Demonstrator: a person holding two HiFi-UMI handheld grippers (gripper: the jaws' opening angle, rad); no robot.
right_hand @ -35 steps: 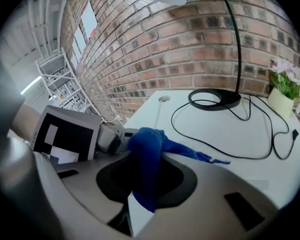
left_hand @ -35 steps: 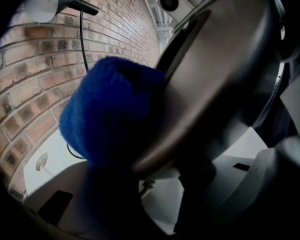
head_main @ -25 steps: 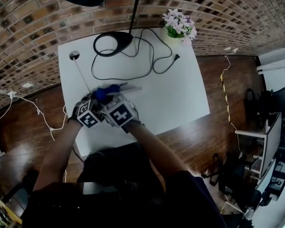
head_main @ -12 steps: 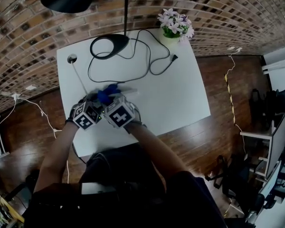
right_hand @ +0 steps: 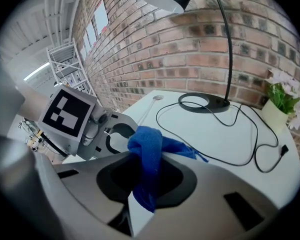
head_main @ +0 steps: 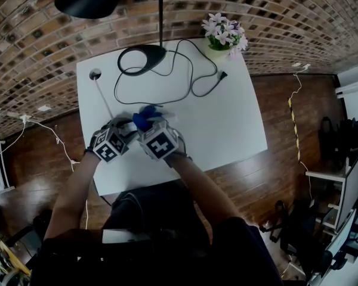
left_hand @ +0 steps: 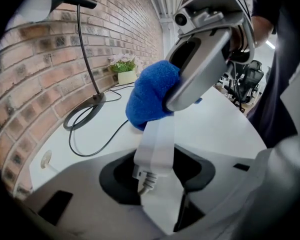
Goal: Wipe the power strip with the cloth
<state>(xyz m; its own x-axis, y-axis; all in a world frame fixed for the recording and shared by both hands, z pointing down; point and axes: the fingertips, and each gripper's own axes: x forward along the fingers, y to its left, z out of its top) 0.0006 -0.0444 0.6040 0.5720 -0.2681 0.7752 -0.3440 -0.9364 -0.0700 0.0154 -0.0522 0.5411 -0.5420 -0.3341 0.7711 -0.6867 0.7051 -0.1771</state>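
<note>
1. Left gripper (head_main: 126,128): jaws clamped on the cable end of the power strip (left_hand: 156,144), near the table's front left. The strip runs away from the jaws, slightly raised at the far end.
2. Right gripper (head_main: 152,127): just beside the left one, on its right, jaws closed on the blue cloth (right_hand: 146,154). One fold of the cloth hangs down between the jaws; the rest bunches in front of them.
3. Cloth bunch sits on the top face of the strip, partway along it. In the left gripper view it covers the strip's far part, so I cannot see the far end there.
4. Table (head_main: 227,118): white, square, set against the wall.
5. Thin white cable (head_main: 104,97) runs from the grippers back to a round hole (head_main: 95,74) near the table's far left corner.
6. Black cord (head_main: 191,76) loops over the far half of the table; its plug lies loose on the top.
7. Lamp (head_main: 142,57): black, round base at the far edge, shade high over the left side.
8. Flower pot (head_main: 224,33) in the far right corner.
9. Brick wall (head_main: 48,34) behind; wooden floor (head_main: 286,136) around the table.
</note>
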